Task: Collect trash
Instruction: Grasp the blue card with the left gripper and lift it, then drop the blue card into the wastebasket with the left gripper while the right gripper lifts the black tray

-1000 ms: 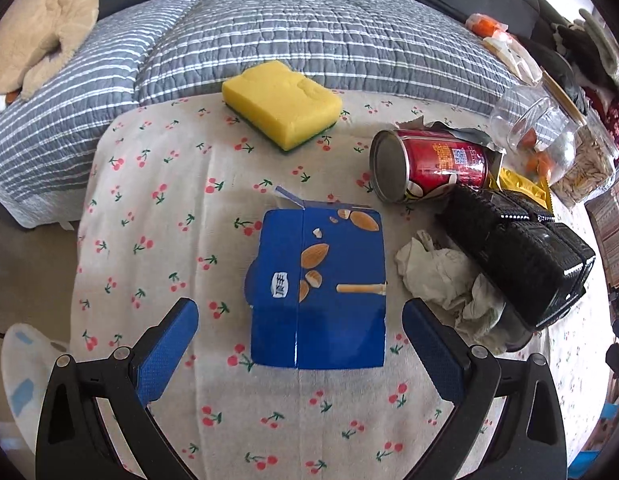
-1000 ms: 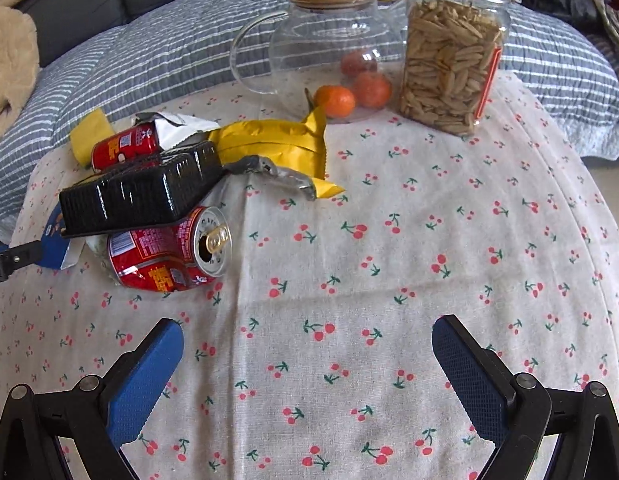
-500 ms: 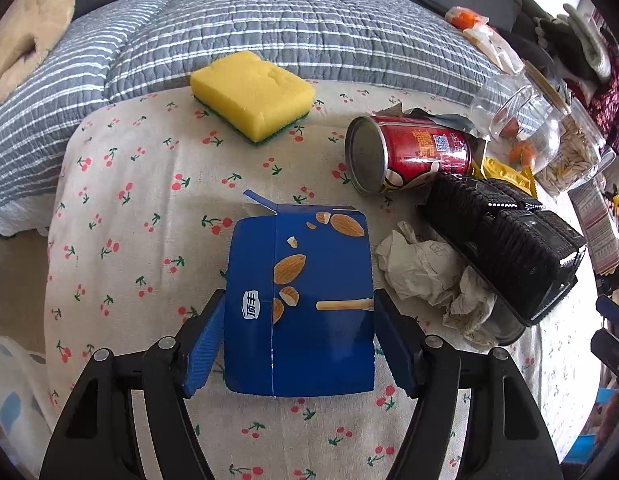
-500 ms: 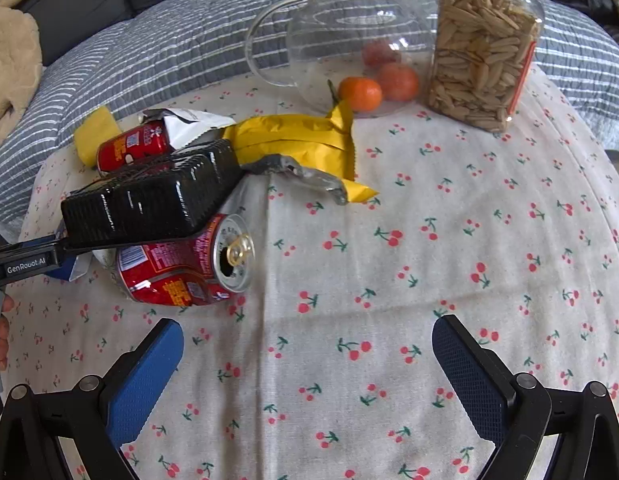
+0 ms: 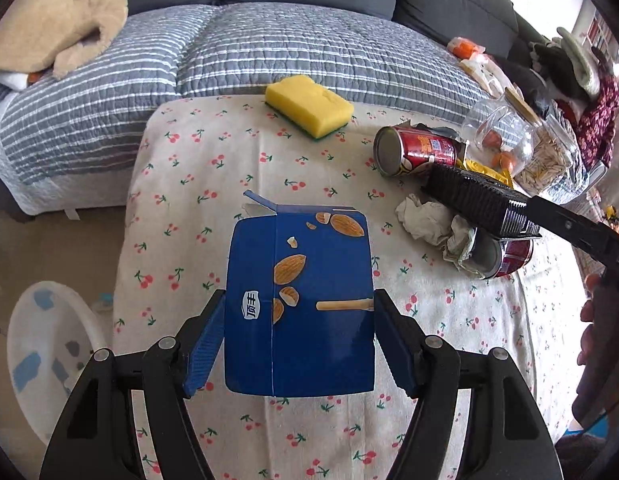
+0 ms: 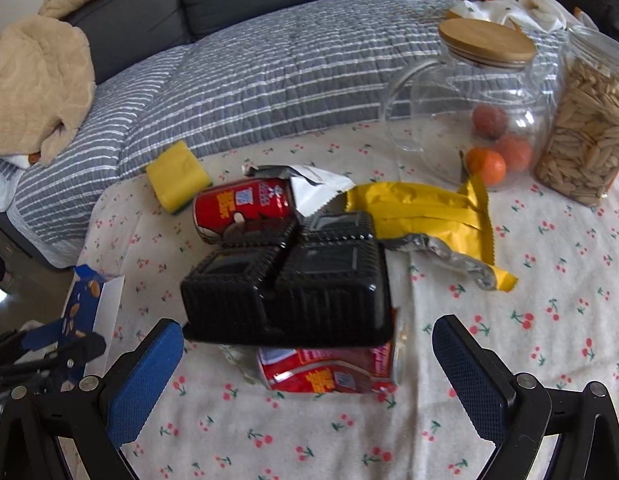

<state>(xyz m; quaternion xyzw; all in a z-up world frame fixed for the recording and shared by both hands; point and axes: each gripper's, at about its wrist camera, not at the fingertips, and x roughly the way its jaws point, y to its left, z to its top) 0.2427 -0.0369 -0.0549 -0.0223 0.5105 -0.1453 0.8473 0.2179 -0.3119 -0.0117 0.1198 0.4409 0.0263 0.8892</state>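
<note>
My left gripper (image 5: 299,344) pinches the blue carton (image 5: 299,304).
My right gripper (image 6: 307,376) is spread wide, black tray (image 6: 293,284) just ahead; carton label reads "顶丰".

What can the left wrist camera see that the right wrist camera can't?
Only the left wrist view shows the white plastic basket on the floor, the crumpled white tissue, and the blue almond-print carton's whole front, clamped by the left gripper.

Only the right wrist view shows the yellow foil wrapper spread out, the jar's round wooden lid from above, and the open right gripper near the black ridged plastic tray.

Both share the yellow sponge, the red drink cans, the tray and the cherry-print tablecloth.
</note>
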